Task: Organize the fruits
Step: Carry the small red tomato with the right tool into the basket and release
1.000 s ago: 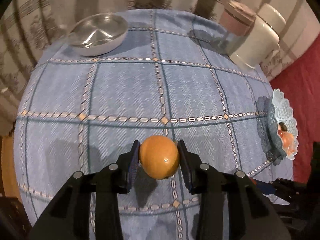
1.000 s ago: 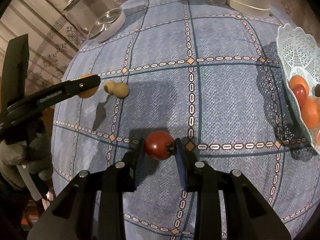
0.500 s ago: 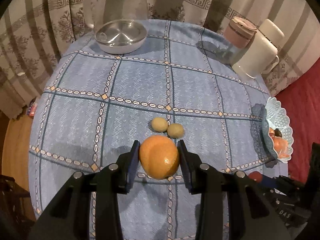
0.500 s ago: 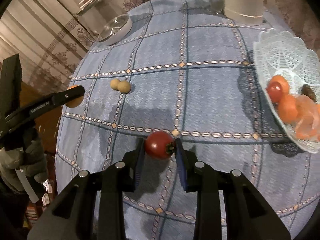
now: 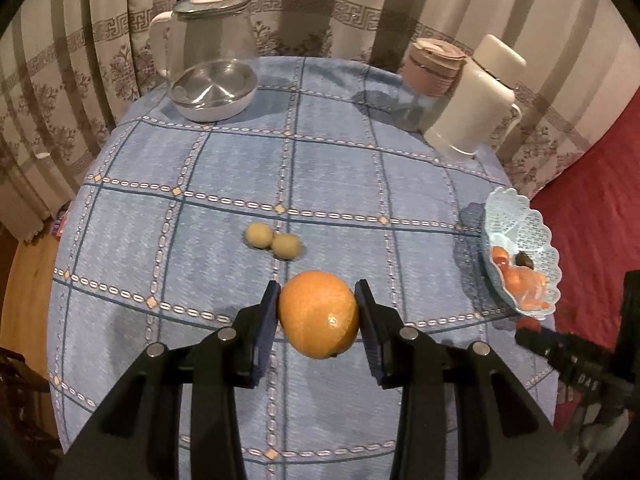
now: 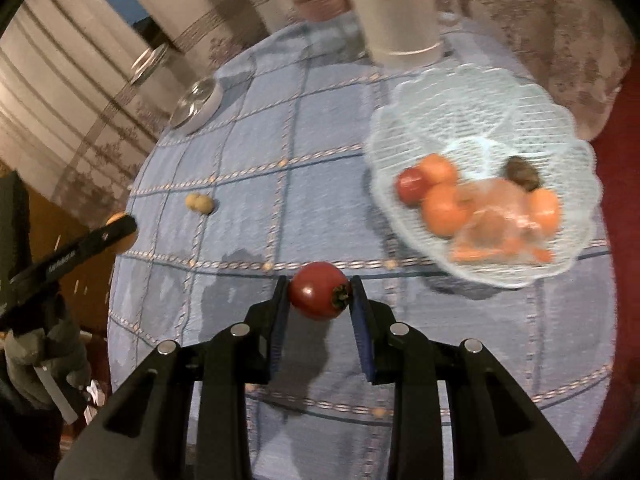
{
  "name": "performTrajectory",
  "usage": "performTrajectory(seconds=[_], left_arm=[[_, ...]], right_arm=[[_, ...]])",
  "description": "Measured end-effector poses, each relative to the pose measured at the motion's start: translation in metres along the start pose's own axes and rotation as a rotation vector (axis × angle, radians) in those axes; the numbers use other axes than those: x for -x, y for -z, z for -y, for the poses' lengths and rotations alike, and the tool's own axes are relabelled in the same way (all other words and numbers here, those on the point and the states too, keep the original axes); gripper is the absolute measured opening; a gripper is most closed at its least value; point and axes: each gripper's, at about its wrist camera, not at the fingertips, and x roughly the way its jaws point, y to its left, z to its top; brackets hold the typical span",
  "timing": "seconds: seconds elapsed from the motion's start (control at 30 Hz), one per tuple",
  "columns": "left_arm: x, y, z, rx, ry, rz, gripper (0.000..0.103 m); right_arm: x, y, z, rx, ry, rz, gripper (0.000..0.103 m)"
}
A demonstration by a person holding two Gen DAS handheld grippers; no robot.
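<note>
Right gripper (image 6: 319, 297) clamps a small red tomato-like fruit (image 6: 318, 295), airborne just short of the pale lattice plastic fruit basket (image 6: 476, 120). Left gripper (image 5: 317, 314) clenched on a round orange (image 5: 319, 314) above the blue checked tablecloth (image 5: 224, 184). Advice: clear the rim, release low over the bare side. Only the left view shows the glass kettle (image 5: 212, 48).

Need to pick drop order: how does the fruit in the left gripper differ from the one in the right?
The orange is larger and orange-skinned; the red fruit is smaller, glossy dark red, with a dried calyx showing. The orange spreads the left gripper wider than the right gripper. Both are gripped clear of the tablecloth.
</note>
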Motion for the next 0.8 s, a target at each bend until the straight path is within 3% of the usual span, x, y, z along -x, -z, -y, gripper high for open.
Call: performTrajectory(seconds=[0.23, 0.47, 0.8], left_arm=[[0.010, 0.008, 0.027, -0.011, 0.010, 0.024, 0.038], [0.023, 0.012, 0.050, -0.026, 0.018, 0.052, 0.039], [0.035, 0.018, 0.071, -0.042, 0.028, 0.076, 0.039]], right_arm=[[0.031, -0.009, 0.046, -0.042, 0.050, 0.064, 0.031], [0.041, -0.008, 0.087, -0.079, 0.093, 0.073, 0.031], [0.022, -0.014, 0.097, -0.046, 0.106, 0.041, 0.031]])
